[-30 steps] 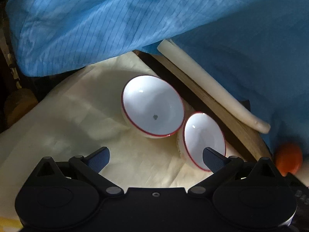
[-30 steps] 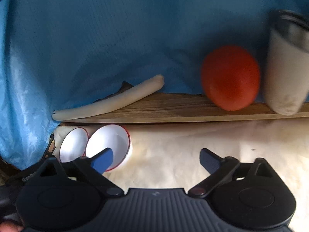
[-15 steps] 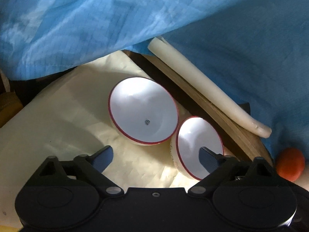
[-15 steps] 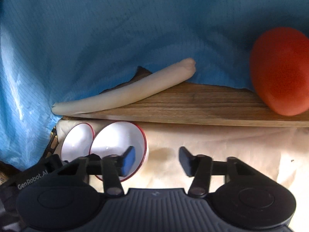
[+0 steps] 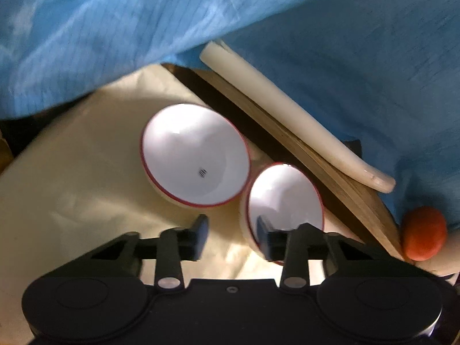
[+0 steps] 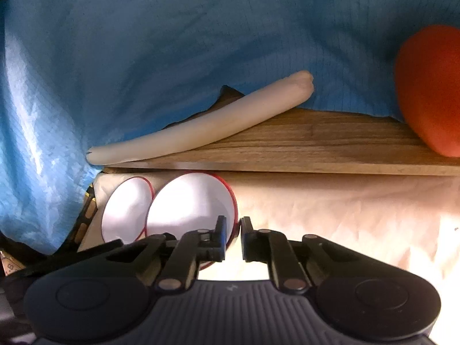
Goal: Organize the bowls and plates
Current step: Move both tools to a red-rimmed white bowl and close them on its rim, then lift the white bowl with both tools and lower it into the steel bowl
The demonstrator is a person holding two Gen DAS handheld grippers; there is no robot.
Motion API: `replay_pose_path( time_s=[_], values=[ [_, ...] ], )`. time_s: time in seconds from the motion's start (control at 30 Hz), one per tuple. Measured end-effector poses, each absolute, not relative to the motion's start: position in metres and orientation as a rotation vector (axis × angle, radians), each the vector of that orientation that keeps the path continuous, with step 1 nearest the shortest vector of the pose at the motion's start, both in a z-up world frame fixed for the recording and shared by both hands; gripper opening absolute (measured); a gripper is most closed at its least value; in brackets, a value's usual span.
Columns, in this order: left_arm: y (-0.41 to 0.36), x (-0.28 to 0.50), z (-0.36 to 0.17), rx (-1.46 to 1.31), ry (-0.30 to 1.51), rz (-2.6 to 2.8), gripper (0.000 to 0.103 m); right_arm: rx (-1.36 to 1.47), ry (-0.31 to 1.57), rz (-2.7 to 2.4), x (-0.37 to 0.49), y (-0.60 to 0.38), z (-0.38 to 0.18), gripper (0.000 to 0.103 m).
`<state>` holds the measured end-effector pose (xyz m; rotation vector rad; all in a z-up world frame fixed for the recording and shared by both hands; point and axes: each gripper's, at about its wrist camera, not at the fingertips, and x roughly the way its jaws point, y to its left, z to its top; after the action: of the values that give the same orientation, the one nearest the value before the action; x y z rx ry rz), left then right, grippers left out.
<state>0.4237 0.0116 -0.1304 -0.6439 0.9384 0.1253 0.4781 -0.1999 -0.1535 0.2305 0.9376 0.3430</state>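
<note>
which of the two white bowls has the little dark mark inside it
The larger bowl, the one set farther from the wooden board. The smaller bowl beside it shows a plain white inside.

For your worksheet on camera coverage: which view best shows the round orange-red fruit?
The right wrist view: the round orange-red fruit looms large on the wooden board, though cropped. The left wrist view shows it whole but small and dim.

A cream paper sheet [image 5: 86, 189] covers the desk; on it sit two red-rimmed white bowls (touching) [image 5: 195, 166] [image 5: 284, 198] beside a wooden board [image 6: 316, 143].
</note>
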Motion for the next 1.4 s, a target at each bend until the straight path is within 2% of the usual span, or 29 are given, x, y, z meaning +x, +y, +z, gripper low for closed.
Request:
replay_pose_path(
  time_s=[0.17, 0.97, 1.4],
  values=[
    [0.002, 0.425, -0.136, -0.645, 0.950, 0.074, 0.009, 0.235, 0.943, 0.328, 0.470, -0.201, -0.153, 0.006],
    [-0.075, 0.388, -0.139, -0.414, 1.150, -0.214, 0.009, 0.379, 0.932, 0.114, 0.348, -0.263, -0.155, 0.007],
    [-0.091, 0.374, -0.125, -0.315, 1.147, -0.299, 0.009, 0.459, 0.872, 0.049, 0.318, -0.277, -0.149, 0.007]
  ],
)
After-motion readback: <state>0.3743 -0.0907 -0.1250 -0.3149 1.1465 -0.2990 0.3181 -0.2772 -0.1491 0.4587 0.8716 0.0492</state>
